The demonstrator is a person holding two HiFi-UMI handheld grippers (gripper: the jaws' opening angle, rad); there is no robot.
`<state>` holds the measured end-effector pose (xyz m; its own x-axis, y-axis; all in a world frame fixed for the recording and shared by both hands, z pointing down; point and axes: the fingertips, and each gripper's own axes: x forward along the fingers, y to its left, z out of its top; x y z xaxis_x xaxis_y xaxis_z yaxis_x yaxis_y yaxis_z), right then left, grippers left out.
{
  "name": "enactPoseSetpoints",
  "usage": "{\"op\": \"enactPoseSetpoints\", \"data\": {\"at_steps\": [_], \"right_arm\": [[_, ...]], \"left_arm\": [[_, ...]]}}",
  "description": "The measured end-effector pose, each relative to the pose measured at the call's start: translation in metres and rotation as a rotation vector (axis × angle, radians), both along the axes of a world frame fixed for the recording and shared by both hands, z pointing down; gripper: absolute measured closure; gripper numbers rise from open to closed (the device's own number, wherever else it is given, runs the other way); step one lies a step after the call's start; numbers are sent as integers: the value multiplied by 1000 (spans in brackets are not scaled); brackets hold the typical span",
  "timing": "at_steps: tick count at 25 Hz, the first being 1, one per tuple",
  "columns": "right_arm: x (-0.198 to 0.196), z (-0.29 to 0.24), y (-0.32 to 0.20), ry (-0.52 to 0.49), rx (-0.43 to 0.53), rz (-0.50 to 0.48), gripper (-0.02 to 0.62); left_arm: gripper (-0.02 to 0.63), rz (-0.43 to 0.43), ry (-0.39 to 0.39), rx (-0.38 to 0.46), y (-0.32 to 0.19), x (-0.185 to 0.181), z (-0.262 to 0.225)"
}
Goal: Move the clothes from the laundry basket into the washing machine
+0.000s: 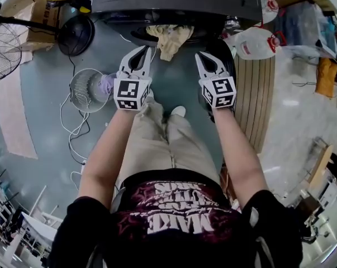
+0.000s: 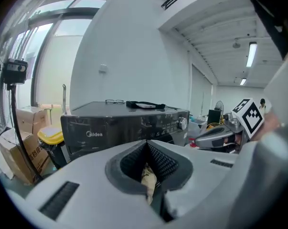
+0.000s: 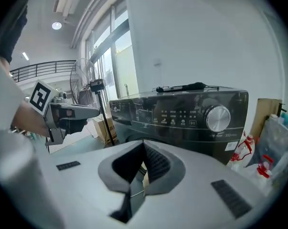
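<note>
Beige cloth droops from washing machine mouth, far centre, half out. Your left gripper and right gripper flank it, jaws pinched closed, gripping nothing; probably poised to poke it inside.

We see the washing machine cased in glossy dark panels that mirror the room, its dial silvery like brushed metal. The cloth at its mouth is soft, cream and crumpled, while the left tongs and right tongs are matt grey plastic with dark dimpled pads. We also note brown cardboard boxes and a smooth, faintly shiny floor
</note>
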<state>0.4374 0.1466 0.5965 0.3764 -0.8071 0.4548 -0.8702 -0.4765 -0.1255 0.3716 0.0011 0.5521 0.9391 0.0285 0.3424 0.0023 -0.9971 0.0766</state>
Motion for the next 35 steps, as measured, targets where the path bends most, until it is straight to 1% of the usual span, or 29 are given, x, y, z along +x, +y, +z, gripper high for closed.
{"op": "enactPoseSetpoints", "data": {"at_steps": [5, 8, 13, 16, 24, 28, 31, 35], "right_arm": [[-1, -38, 5, 12, 17, 20, 592], [-2, -61, 9, 22, 18, 21, 592], [-3, -95, 12, 39, 28, 16, 592], [-5, -113, 11, 58, 36, 9, 592], [-9, -159, 14, 89, 60, 3, 592], [-12, -182, 16, 102, 69, -13, 592], [-13, -203, 16, 110, 91, -15, 592], [-16, -239, 14, 136, 122, -29, 592]], "left_arm": [[601, -12, 8, -3, -6, -2, -40], [601, -10, 26, 1, -5, -2, -66], [601, -23, 59, 37, -3, -2, -104], [601, -25, 75, 50, -4, -5, -123], [601, -36, 97, 33, -4, -16, -164], [601, -27, 121, 42, 0, -19, -186], [601, -15, 140, 57, 4, -21, -201], [601, -9, 167, 52, 5, -29, -229]]}}
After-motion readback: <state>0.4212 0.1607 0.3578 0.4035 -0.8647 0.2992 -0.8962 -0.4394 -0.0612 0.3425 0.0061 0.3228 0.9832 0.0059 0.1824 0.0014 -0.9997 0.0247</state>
